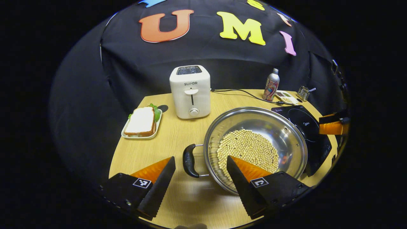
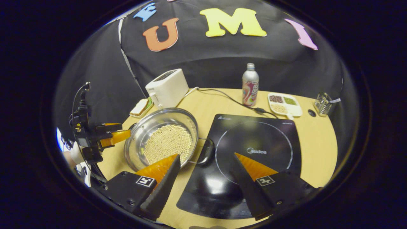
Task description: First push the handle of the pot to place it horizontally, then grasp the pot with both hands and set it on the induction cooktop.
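A steel pot (image 1: 281,130) with soybeans in it stands on the wooden table, just left of the black induction cooktop (image 2: 254,149). In the left gripper view its black side handle (image 1: 189,160) lies in the gap between the fingers of my left gripper (image 1: 201,158), which is open and not touching it. In the right gripper view the pot (image 2: 149,124) has its other handle (image 2: 206,152) at the cooktop's edge, between the spread fingers of my open right gripper (image 2: 207,155). The left gripper (image 2: 109,135) shows beyond the pot there, and the right gripper (image 1: 332,125) shows over the cooktop (image 1: 302,127).
A white toaster (image 1: 190,92) stands behind the pot, with a sandwich on a plate (image 1: 141,122) to its left. A bottle (image 1: 271,85), a divided dish (image 1: 286,97), a wire holder (image 1: 303,93) and the cooktop's cable (image 1: 241,93) sit at the back right.
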Motion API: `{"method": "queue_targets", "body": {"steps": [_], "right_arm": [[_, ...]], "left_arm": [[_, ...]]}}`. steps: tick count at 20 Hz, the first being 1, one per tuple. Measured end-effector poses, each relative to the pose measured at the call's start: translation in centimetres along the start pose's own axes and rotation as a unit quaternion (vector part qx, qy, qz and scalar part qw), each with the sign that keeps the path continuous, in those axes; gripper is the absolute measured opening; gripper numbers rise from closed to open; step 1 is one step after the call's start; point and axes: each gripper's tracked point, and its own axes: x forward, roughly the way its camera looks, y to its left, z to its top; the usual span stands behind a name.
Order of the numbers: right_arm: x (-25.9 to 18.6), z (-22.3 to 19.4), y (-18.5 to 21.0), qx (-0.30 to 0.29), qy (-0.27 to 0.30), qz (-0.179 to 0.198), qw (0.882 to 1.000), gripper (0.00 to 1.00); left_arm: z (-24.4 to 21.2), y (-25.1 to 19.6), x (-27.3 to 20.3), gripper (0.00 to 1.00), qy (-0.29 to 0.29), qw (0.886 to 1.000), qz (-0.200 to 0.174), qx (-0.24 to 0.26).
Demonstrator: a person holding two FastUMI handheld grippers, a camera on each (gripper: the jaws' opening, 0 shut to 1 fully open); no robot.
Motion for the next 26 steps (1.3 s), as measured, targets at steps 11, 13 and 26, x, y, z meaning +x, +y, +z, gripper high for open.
{"method": "queue_targets", "body": {"steps": [11, 13, 26], "right_arm": [[6.3, -1.5, 0.9, 0.027, 0.105, -0.054, 0.993, 0.82], [6.6, -1.3, 0.9, 0.023, 0.114, -0.072, 0.991, 0.84], [7.0, -1.1, 0.2, 0.029, 0.144, -0.115, 0.982, 0.65]], "left_arm": [[-0.9, -0.4, 5.5, 0.97, 0.048, 0.997, -0.043, -0.034], [-1.4, -0.7, 6.0, 0.96, 0.061, 0.997, -0.045, -0.034], [-3.7, -0.3, 7.5, 0.71, 0.141, 0.987, -0.047, -0.061]]}}
